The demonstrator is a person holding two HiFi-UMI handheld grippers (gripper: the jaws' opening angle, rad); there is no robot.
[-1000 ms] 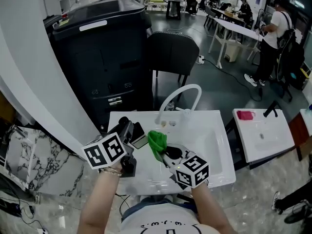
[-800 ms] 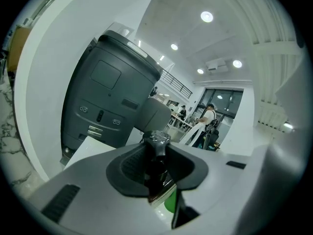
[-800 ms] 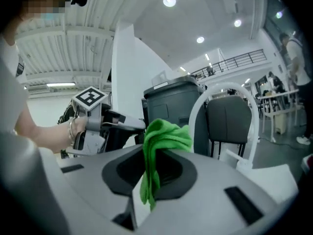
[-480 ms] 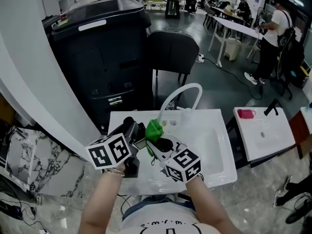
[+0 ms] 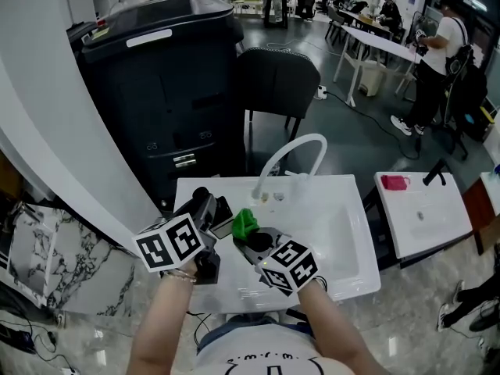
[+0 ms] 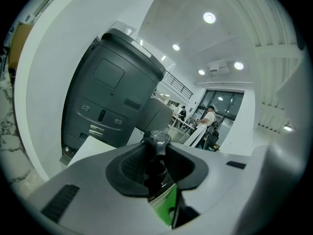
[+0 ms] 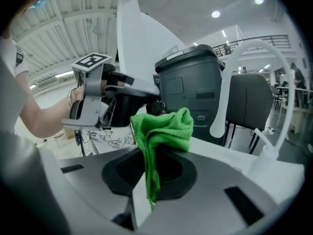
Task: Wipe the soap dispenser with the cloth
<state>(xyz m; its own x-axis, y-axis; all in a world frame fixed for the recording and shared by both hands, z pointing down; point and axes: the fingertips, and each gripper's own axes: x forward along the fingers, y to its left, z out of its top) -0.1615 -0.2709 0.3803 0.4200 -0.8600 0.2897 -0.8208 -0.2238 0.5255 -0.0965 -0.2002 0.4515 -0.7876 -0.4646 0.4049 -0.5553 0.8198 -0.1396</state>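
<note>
A black chair [image 5: 277, 84] and big dark machine [image 5: 164, 92] stand on grey floor [image 5: 351, 139].

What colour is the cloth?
The cloth is bright green; the right gripper view shows it best.

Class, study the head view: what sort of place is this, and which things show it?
Probably an open-plan office or workshop, not a bathroom: a free-standing sink with a faucet stands beside a large office printer, with desks behind.
</note>
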